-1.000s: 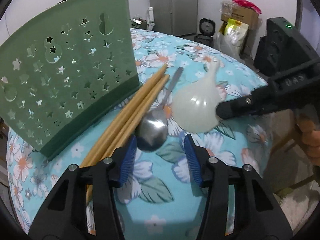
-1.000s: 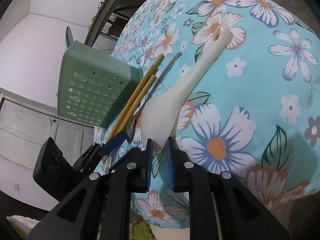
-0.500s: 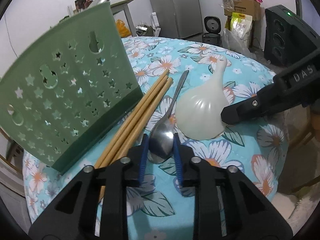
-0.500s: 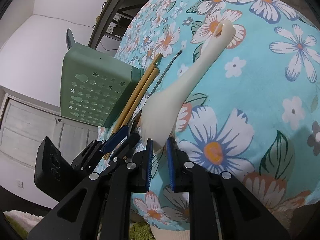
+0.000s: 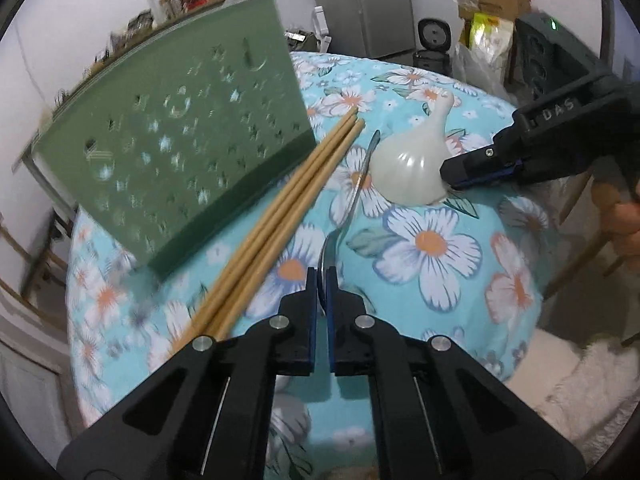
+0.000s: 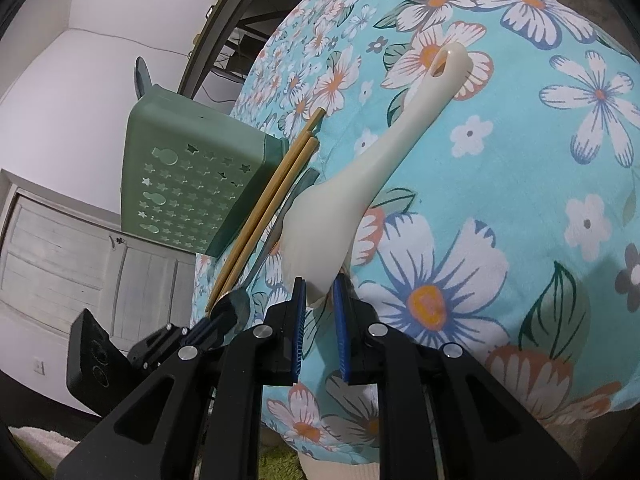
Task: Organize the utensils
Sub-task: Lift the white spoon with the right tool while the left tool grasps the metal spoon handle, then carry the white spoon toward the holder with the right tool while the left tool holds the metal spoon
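A metal spoon (image 5: 352,204) lies on the floral tablecloth (image 5: 432,248); my left gripper (image 5: 321,280) is shut on its bowl edge-on. Its handle also shows in the right wrist view (image 6: 280,232). A white plastic rice paddle (image 5: 412,168) lies to the right; my right gripper (image 6: 320,292) is shut on its wide end (image 6: 320,236), handle pointing away. Wooden chopsticks (image 5: 280,220) lie left of the spoon, against the green perforated utensil holder (image 5: 172,160), which lies on its side. The holder also shows in the right wrist view (image 6: 188,184), and so do the chopsticks (image 6: 268,208).
The round table drops off just in front of both grippers. A refrigerator (image 5: 376,4), a rice cooker (image 5: 434,40) and boxes (image 5: 488,20) stand beyond the far edge. A white cabinet (image 6: 80,248) stands past the left edge.
My left gripper moved in and closed from wide open onto the spoon's bowl, turning it on edge. My right gripper stayed clamped on the rice paddle.
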Motion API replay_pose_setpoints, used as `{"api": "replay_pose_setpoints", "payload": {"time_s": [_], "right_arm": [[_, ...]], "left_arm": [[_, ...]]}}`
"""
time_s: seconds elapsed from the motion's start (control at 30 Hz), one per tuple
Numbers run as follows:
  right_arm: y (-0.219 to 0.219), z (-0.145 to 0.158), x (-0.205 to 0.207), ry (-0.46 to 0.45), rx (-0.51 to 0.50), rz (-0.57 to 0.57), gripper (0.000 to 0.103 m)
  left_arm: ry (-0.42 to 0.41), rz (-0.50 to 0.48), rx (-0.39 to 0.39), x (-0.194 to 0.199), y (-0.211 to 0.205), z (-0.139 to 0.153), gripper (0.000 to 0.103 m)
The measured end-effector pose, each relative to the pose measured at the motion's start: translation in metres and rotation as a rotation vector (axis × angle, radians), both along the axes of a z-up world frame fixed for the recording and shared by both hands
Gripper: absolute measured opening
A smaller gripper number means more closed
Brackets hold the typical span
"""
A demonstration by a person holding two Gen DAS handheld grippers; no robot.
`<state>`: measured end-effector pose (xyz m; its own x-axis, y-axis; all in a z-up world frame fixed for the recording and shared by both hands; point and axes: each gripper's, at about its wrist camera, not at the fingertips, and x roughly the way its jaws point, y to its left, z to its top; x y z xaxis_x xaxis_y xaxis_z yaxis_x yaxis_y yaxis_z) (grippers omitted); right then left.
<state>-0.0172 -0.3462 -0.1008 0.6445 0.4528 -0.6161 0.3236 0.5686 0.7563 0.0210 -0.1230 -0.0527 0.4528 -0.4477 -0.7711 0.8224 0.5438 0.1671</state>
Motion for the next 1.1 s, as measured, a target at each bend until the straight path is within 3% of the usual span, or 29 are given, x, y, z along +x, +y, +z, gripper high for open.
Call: {"api": "replay_pose_setpoints", "payload": {"time_s": [0.23,0.3,0.43,0.5,0.7,1.0,1.1], "right_arm": [[0.005,0.006,0.002,0.008,-0.049,0.007,0.015],[0.01,0.012,0.003,0.013,-0.102,0.025,0.016],[0.028,0.029,0.007,0.009,-0.282,0.104,0.031],[0.037,0.039,0.008,0.012,-0.396,0.139,0.033],[0.061,0.059,0.01,0.057,-0.869,0.217,0.034],[0.111,0.036,0.021,0.126,-1.462,0.513,0.041],[0.124,0.032,0.026,0.12,-1.562,0.567,0.041]], "left_arm": [[0.129,0.045,-0.1,0.015,0.015,-0.009,0.005],[0.135,0.048,-0.116,0.015,0.013,-0.01,0.005],[0.106,0.049,-0.143,0.013,0.009,-0.014,0.005],[0.101,0.061,-0.151,0.015,0.007,-0.013,0.004],[0.015,0.044,-0.149,0.005,0.014,0.01,0.004],[-0.05,0.078,-0.218,0.01,0.037,0.044,0.0],[-0.057,0.083,-0.238,0.011,0.041,0.048,0.0]]}}
